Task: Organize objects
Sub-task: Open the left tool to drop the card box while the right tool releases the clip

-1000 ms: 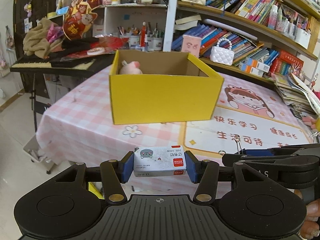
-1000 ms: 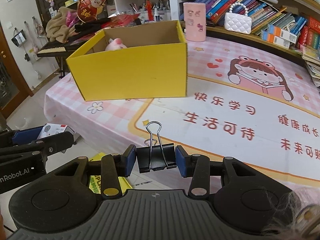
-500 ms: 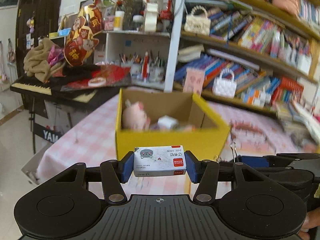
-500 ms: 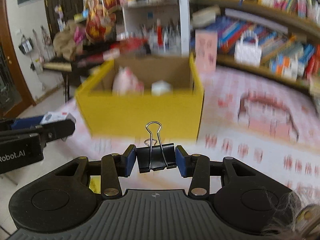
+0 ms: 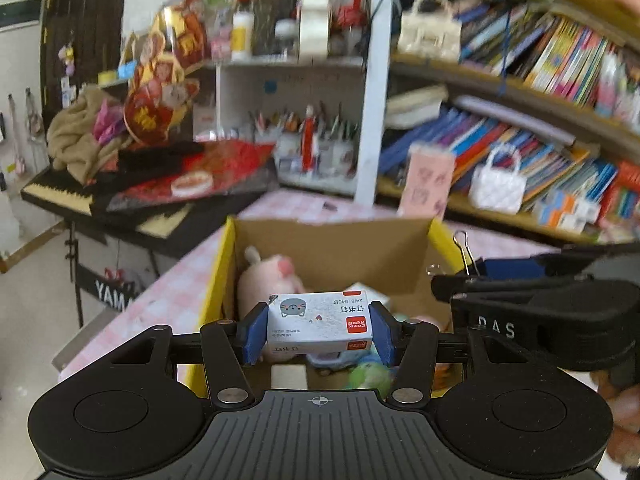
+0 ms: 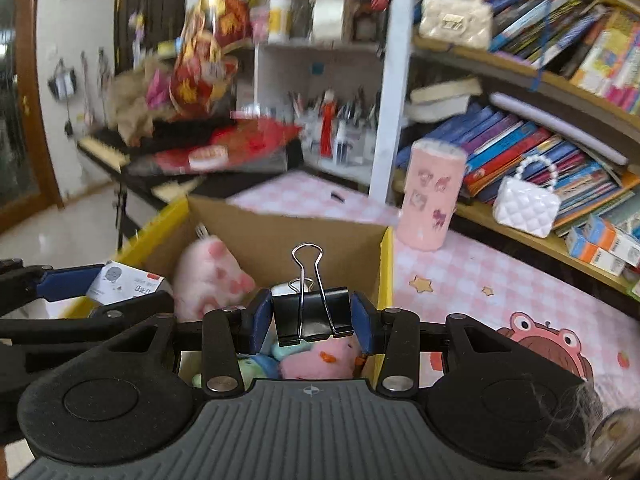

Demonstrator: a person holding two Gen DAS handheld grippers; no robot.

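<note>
While the left hand-held gripper (image 5: 319, 330) pinches a staple box (image 5: 320, 326), both hover over the yellow box (image 6: 384, 264). Its right twin (image 6: 307, 316) clamps a black binder clip (image 6: 310, 312).

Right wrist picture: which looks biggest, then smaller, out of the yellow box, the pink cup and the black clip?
1. yellow box
2. pink cup and black clip: about alike; the clip only looks big because it is nearest the camera.
</note>
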